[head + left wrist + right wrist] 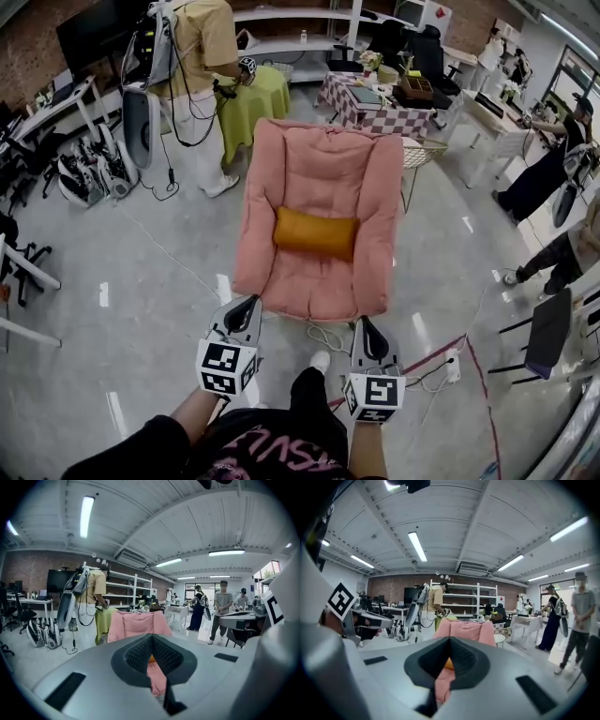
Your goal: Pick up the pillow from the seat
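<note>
A person in a tan shirt [204,56] stands at a green-draped table [259,99]. A checkered-cloth table [377,114] is nearby, and a power strip [454,366] lies on the grey floor [141,281].

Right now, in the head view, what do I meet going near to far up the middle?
left gripper and right gripper, side by side, both shut and empty → pink chair's seat front → orange pillow → chair's backrest → checkered table

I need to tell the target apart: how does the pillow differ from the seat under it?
The pillow is orange-yellow; the seat is pink. The pillow is small and lies crosswise on the seat's middle; the seat is far larger, with raised padded sides. Both look soft and cushioned.
</note>
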Demonstrator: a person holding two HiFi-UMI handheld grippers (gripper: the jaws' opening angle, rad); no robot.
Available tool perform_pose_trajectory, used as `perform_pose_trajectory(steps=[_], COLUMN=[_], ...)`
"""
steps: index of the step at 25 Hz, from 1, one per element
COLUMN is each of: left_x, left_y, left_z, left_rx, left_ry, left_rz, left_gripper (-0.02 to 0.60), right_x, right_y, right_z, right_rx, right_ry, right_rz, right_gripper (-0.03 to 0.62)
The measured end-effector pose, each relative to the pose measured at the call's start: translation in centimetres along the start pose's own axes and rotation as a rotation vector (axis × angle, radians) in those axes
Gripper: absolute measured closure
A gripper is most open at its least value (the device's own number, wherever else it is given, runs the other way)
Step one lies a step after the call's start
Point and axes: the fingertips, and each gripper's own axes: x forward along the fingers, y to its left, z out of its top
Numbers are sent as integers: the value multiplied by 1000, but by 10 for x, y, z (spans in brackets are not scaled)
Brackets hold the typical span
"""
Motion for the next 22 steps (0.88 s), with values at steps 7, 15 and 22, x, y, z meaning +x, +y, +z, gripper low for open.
perform_pose_trajectory(steps=[7, 15, 22], left_x=[64, 160, 222], left_y=[2, -12, -22], left_z=[0, 22, 39], left_rx=[-19, -17, -24], left_ry=[53, 85, 84], left_rz=[33, 87, 126], left_gripper=[573, 572, 574], right_x=[60, 141, 191], right_y=[-37, -103, -143], right_z=[-8, -6, -7], right_rx=[25, 36, 27], right_ry=[37, 62, 73], right_rz=[40, 121, 177], right_gripper=[574, 574, 574])
